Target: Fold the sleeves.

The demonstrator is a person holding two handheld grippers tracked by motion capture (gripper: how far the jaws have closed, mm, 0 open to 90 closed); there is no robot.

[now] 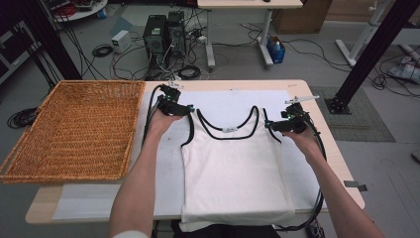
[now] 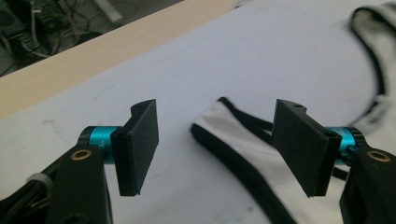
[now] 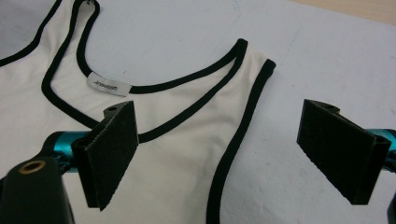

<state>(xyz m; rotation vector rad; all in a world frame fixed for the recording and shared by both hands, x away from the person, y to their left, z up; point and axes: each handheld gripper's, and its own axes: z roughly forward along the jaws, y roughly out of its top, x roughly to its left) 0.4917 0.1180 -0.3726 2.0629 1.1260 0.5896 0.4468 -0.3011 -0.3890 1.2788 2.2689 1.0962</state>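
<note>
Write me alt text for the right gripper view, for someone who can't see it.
The open right gripper straddles one shoulder strap of a white tank top with black trim, lying flat on a pale mat. A small white label sits inside the neckline.
</note>
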